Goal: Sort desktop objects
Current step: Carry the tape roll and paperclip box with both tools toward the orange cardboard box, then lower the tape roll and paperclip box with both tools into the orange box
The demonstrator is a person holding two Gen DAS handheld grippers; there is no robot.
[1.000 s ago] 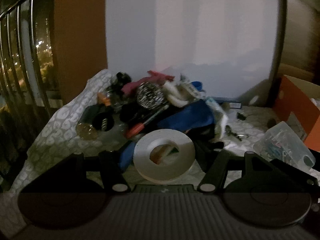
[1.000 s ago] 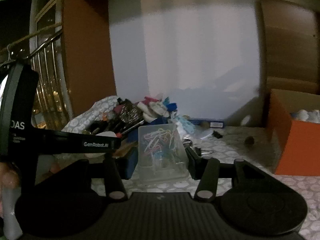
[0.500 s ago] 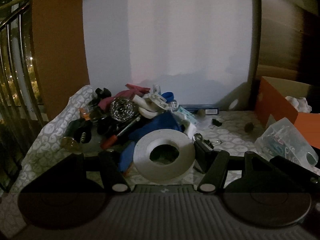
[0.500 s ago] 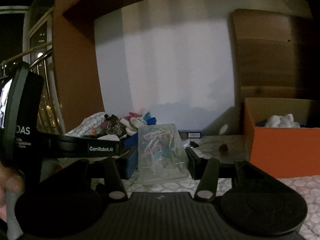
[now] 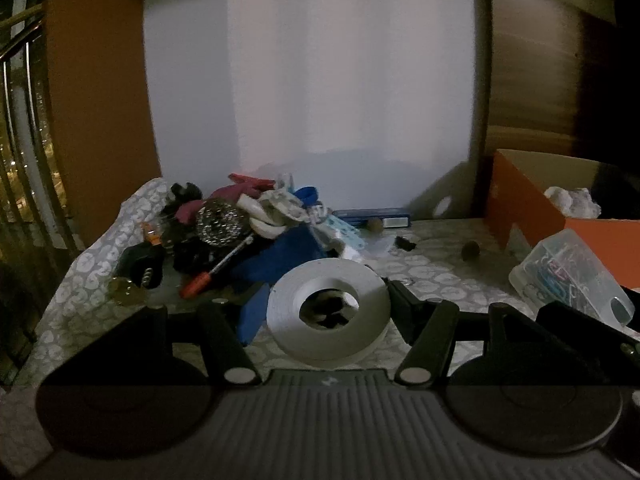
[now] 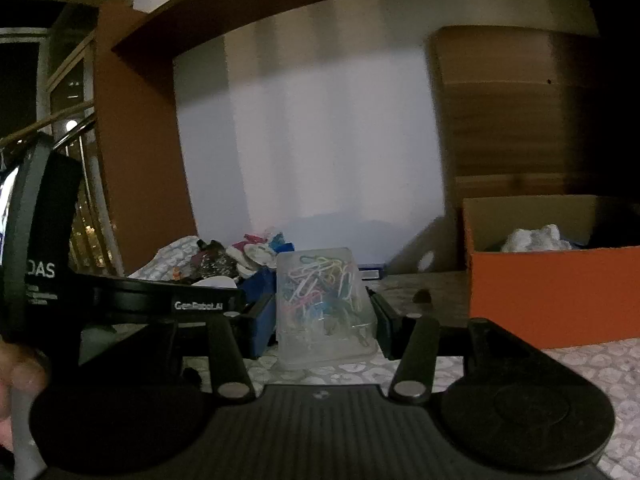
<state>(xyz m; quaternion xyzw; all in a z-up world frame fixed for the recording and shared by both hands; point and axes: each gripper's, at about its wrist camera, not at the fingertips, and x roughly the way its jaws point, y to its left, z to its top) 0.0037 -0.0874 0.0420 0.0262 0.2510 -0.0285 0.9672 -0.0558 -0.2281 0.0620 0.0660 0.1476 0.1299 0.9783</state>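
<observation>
A white tape roll [image 5: 280, 312] hangs just above the patterned tablecloth [image 5: 436, 280], and my left gripper [image 5: 328, 314] is shut on it, one finger on each side. A clear plastic box of coloured paper clips [image 6: 324, 304] stands upright between the fingers of my right gripper [image 6: 322, 322], which is shut on it. In the left wrist view the paper clip box [image 5: 572, 276] shows at the right, just in front of the orange cardboard box [image 5: 528, 208]. From the right wrist, the left gripper's body [image 6: 44, 240] fills the left edge.
A pile of clutter [image 5: 240, 232] lies at the back left: a steel scourer, a red-handled screwdriver, blue and white items. The open orange cardboard box [image 6: 556, 292] at the right holds something white. A binder clip [image 5: 406, 243] and a small brown lump [image 5: 470, 250] lie on the cloth between them.
Both grippers have carried their loads to the right. The clutter pile has slid left in both views and the orange box has come further into view.
</observation>
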